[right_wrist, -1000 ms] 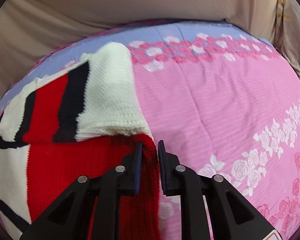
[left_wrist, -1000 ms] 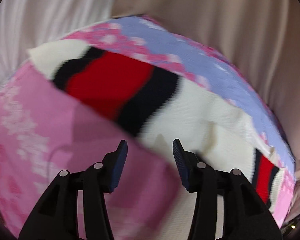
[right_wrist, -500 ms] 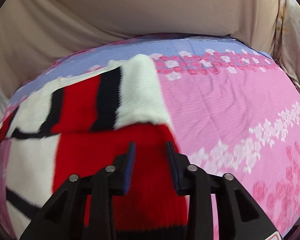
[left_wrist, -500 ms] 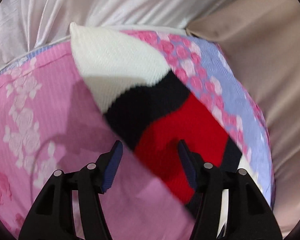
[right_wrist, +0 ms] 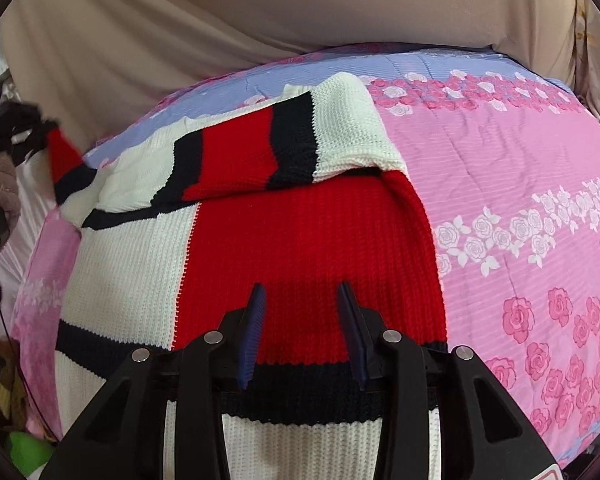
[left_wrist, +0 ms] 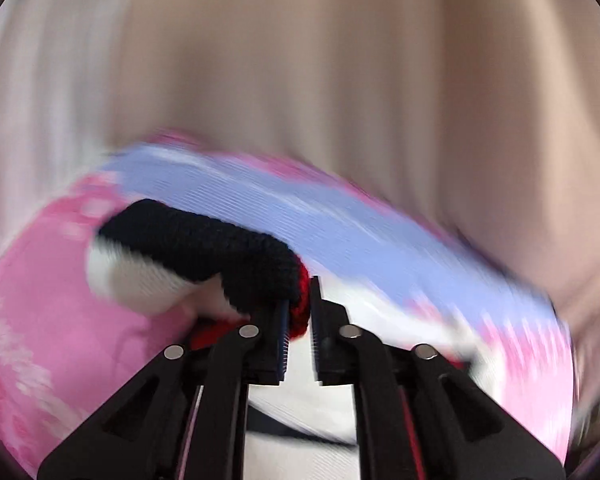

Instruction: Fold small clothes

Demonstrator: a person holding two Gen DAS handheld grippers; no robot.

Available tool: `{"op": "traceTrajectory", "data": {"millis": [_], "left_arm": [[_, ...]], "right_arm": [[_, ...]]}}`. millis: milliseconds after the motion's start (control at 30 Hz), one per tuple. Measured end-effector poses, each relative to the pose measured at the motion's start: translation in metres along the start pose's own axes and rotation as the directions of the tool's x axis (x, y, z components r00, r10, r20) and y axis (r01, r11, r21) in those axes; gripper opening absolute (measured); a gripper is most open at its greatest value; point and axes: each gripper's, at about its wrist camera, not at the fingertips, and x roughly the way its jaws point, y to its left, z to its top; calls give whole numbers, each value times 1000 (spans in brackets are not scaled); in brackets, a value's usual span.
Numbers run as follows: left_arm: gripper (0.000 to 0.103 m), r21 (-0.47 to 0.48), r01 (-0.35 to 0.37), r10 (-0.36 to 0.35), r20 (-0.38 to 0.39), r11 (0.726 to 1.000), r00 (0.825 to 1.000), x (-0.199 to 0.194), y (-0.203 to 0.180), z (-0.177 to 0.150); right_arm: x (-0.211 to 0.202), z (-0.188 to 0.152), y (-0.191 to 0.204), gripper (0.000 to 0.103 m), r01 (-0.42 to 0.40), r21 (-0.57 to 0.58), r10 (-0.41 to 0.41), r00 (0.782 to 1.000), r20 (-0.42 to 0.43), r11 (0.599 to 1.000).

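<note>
Now left gripper (left_wrist: pixel 299 312) clamps sweater (right_wrist: pixel 300 248) sleeve | right gripper (right_wrist: pixel 302 332) released, open

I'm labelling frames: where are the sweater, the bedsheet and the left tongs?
sweater (right_wrist: pixel 308 252), right wrist view, red front panel.
bedsheet (right_wrist: pixel 500 184), right wrist view, bare pink area.
left tongs (left_wrist: pixel 299 312), left wrist view, between the tips, shut on the sweater's sleeve.

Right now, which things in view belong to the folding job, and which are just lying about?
Job:
knit sweater
left tongs, shut on the sleeve
right tongs, open above the sweater

Lying about:
floral bedsheet
beige drape
green object
</note>
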Motion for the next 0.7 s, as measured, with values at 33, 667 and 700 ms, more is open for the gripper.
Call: {"op": "traceTrajectory", "data": {"millis": [33, 667, 700], "left_arm": [[18, 52, 35, -33, -49, 998, 998, 8, -27, -17], [60, -1, -191, 188, -188, 982, 964, -38, 31, -147], [61, -3, -202, 198, -183, 979, 963, -42, 38, -146]], "right_arm": [[-1, 0, -5, 39, -2, 13, 2, 1000, -1, 1000], [80, 104, 130, 53, -115, -430, 158, 985, 66, 896], [92, 106, 145, 53, -92, -462, 142, 987, 74, 882]]}}
